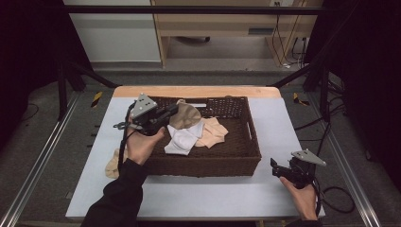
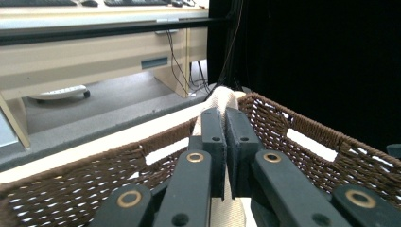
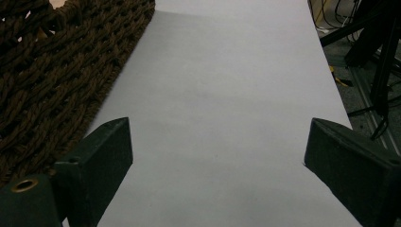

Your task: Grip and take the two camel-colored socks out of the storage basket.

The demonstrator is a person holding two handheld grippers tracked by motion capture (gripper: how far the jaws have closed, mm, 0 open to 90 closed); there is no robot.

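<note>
A brown wicker basket (image 1: 208, 163) stands on the white table (image 1: 213, 194). Over its back left part my left gripper (image 1: 172, 112) is shut on a tan cloth (image 1: 185, 116), lifted above the basket floor. In the left gripper view the jaws (image 2: 225, 116) pinch the cream fabric (image 2: 222, 97), which sticks up past the tips in front of the basket rim (image 2: 293, 123). Inside the basket lie a white cloth (image 1: 182, 139) and a peach cloth (image 1: 213, 132). My right gripper (image 1: 275, 168) rests open to the right of the basket, with bare table between its jaws (image 3: 217, 142).
Another beige cloth (image 1: 112, 165) lies on the table at the basket's left, partly behind my left forearm. The basket's woven side (image 3: 47, 71) is close on the left of the right gripper. Black frame bars and cables surround the table.
</note>
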